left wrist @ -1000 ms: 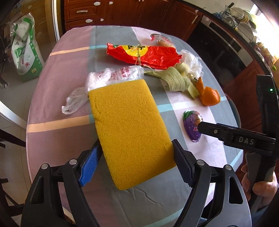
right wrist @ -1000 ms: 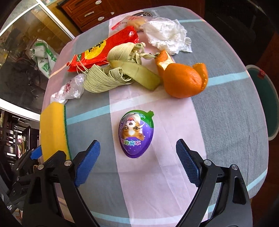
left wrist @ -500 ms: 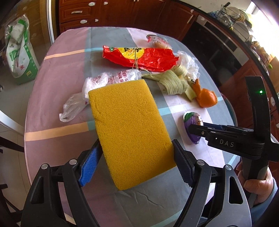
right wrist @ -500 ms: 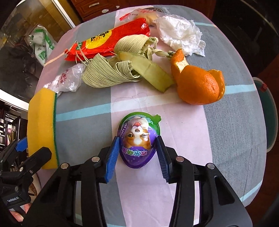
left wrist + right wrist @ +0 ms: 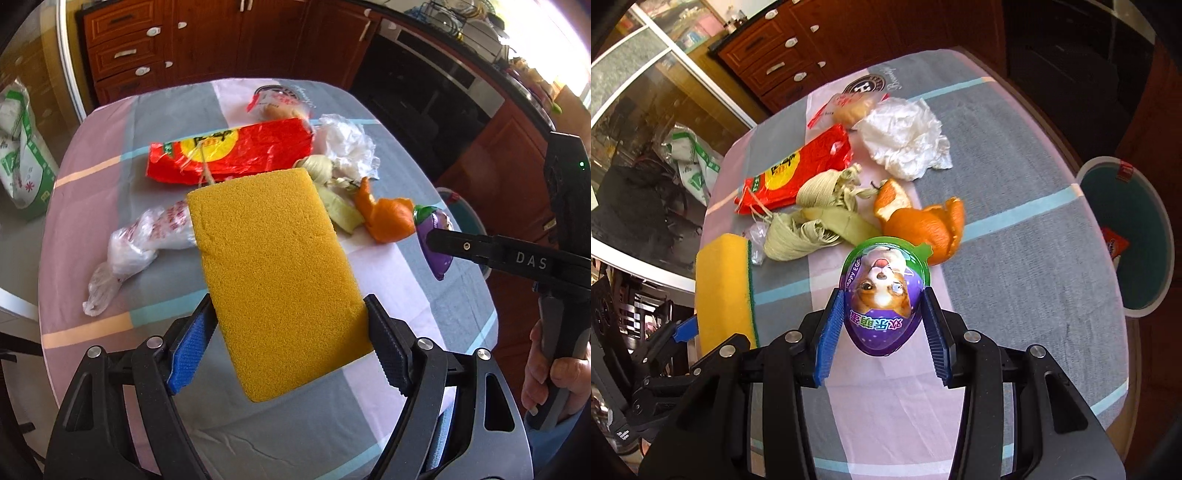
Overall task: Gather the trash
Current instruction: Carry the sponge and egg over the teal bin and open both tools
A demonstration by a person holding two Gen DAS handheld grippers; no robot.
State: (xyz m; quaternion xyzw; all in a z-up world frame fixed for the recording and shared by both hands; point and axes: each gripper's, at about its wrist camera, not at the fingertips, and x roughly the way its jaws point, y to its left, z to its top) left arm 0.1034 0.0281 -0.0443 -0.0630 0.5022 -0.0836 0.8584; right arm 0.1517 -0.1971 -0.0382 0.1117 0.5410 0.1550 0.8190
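Observation:
My right gripper (image 5: pixel 882 314) is shut on a purple egg-shaped wrapper (image 5: pixel 881 295) with a dog picture and holds it lifted above the table; it also shows in the left wrist view (image 5: pixel 436 240). My left gripper (image 5: pixel 288 328) is shut on a yellow sponge (image 5: pixel 273 269) held above the table. On the cloth lie an orange peel (image 5: pixel 927 225), corn husks (image 5: pixel 812 229), a red wrapper (image 5: pixel 798 170), crumpled white tissue (image 5: pixel 905 140), a clear plastic bag (image 5: pixel 147 243) and a bagged bun (image 5: pixel 849 107).
A teal bin (image 5: pixel 1137 236) with a white rim stands on the floor right of the table, with an orange packet inside. The round table (image 5: pixel 1015 258) has a grey and pink striped cloth. Wooden cabinets (image 5: pixel 147 55) stand behind it.
My right gripper closed on the purple egg wrapper and lifted it off the cloth. My left gripper rose with the sponge.

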